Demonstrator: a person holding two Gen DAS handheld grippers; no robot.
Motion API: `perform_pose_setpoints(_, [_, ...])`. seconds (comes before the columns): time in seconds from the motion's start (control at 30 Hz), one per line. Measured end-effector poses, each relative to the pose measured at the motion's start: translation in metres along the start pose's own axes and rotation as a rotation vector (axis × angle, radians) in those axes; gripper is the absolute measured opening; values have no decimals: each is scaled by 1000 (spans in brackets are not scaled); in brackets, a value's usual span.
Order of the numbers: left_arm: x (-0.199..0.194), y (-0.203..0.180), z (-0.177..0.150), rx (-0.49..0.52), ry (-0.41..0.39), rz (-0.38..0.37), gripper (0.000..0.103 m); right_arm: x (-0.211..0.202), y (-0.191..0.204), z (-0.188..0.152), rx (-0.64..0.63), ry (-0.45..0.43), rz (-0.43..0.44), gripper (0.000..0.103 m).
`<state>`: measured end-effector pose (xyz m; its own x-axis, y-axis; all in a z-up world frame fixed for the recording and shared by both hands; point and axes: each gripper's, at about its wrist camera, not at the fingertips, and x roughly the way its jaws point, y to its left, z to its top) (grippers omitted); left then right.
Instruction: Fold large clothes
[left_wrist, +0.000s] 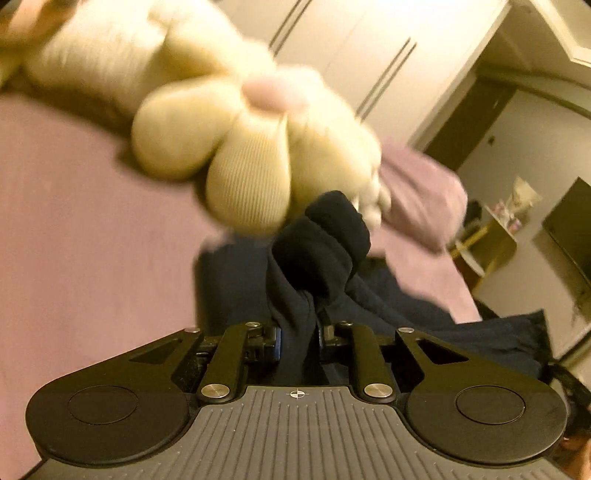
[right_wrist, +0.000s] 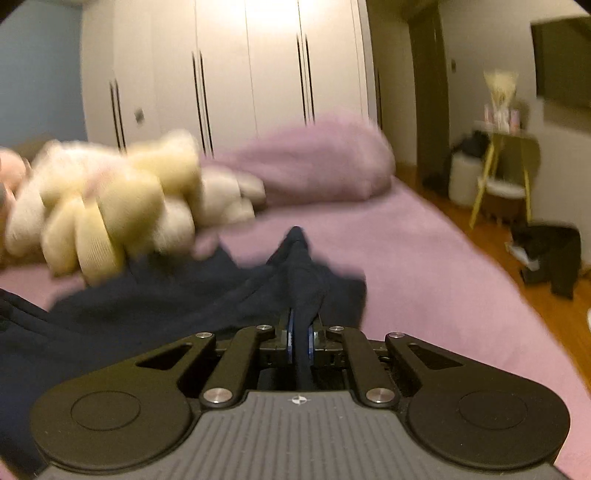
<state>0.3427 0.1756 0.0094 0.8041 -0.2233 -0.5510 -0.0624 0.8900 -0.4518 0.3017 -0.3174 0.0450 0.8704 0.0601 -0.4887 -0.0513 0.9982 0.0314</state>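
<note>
A dark navy garment (left_wrist: 317, 258) lies on a bed with a pink cover (left_wrist: 74, 240). My left gripper (left_wrist: 299, 332) is shut on a thick bunched fold of it, which rises as a rolled lump in front of the jaws. In the right wrist view the navy garment (right_wrist: 166, 295) spreads to the left, and my right gripper (right_wrist: 301, 332) is shut on a thin pinched ridge of it between the blue pads (right_wrist: 290, 332). Both views are blurred. The fingertips are buried in cloth.
A cream plush flower cushion (left_wrist: 229, 155) (right_wrist: 110, 214) lies on the bed just behind the garment. A pink pillow (right_wrist: 314, 162) sits further back, before white wardrobe doors (right_wrist: 258, 74). A yellow-legged side table (right_wrist: 506, 173) and dark clothes (right_wrist: 554, 254) stand on the wooden floor at right.
</note>
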Motion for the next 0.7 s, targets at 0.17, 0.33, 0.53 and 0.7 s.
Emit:
perform_pose_setpoints(0.17, [60,-38,56,72,-131,148,20,37,16,65,21,-117,-100,7])
perform_pose_setpoints(0.33, [140,-62,46,216,-209,296,24,116,36,101,24,-142,-235,7])
perform_pose_setpoints(0.53, [211,-35,1,226,-186,396,44,210,33,63,38,-39,-338,7])
perform_pose_setpoints(0.7, [232,-5,-10,113,-149,376,62,255,20,22,23,45,-375,9])
